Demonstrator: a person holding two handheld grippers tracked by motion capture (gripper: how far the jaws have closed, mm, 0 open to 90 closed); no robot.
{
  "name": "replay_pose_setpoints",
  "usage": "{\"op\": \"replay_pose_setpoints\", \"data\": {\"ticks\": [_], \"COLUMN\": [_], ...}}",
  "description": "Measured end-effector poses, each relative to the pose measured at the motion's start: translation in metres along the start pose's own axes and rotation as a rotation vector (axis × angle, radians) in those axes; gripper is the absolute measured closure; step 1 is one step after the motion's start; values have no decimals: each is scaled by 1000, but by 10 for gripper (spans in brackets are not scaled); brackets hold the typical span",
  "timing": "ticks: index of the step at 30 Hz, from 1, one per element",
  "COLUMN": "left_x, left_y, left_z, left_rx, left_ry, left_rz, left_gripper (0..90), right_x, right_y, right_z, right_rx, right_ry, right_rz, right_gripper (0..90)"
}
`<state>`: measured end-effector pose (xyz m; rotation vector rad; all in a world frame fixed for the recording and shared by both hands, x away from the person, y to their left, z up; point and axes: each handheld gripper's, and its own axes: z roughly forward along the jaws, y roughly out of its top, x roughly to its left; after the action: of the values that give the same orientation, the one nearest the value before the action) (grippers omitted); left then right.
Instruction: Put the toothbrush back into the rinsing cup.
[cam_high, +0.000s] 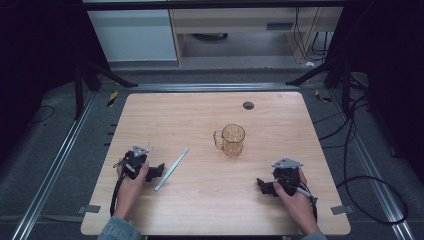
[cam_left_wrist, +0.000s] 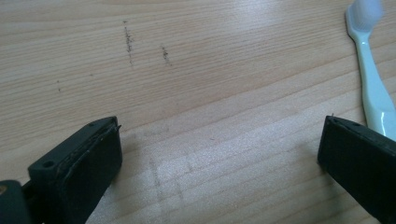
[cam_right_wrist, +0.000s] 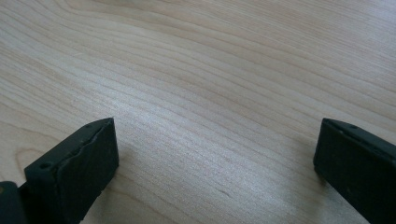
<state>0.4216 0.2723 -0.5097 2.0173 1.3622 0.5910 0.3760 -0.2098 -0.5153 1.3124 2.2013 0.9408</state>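
Resting on the table (cam_high: 210, 200), the left gripper (cam_high: 159, 171) stands with jaws wide apart, gripping nothing; the toothbrush (cam_high: 172, 168) lies untouched just beside it, on the side toward the glass mug (cam_high: 232, 140); picking up looks yet to begin; the right gripper (cam_high: 263, 186), equally wide and empty, waits well apart from the toothbrush.

You have a pale wooden table (cam_high: 210, 200) with a smooth, faintly sheened grain, marked by a few dark scuffs (cam_left_wrist: 128, 42). Your light blue plastic toothbrush (cam_high: 171, 169) looks glossy. The amber clear glass mug (cam_high: 231, 140) shines. Both grippers' black pads (cam_right_wrist: 88, 163) look matt and rubbery.
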Motion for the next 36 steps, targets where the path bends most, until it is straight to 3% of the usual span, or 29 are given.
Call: {"op": "replay_pose_setpoints", "data": {"ticks": [8,10,15,18,21,25,29,32,35,36], "left_x": [0,1,1,-4,-16,-30,-43,-58,-66,-73], "left_y": [0,1,7,16,29,44,55,60,63,65], "left_z": [-1,-4,-20,-40,-54,-65,-67,-68,-65,-63], "left_rx": [-13,-37,-84,-95,-80,-14,23,65,89,119], "left_ry": [-43,-67,-95,-122,-111,-113,-142,-159,-153,-155], "left_rz": [33,20,41,19,61,111,170,264,285,307], "left_gripper": [6,34,34,33,31,22,45,59,69,73], "right_x": [0,0,0,0,0,0,0,0,0,0], "right_y": [0,0,0,0,0,0,0,0,0,0], "right_z": [0,0,0,0,0,0,0,0,0,0], "right_rx": [0,0,0,0,-2,0,0,0,0,0], "right_ry": [1,1,0,0,-1,1,1,1,1,1], "right_rz": [-2,-1,-2,-2,-11,-2,0,-2,-3,-2], "right_gripper": [3,4,3,3,4,4,3,4,4,4]}}
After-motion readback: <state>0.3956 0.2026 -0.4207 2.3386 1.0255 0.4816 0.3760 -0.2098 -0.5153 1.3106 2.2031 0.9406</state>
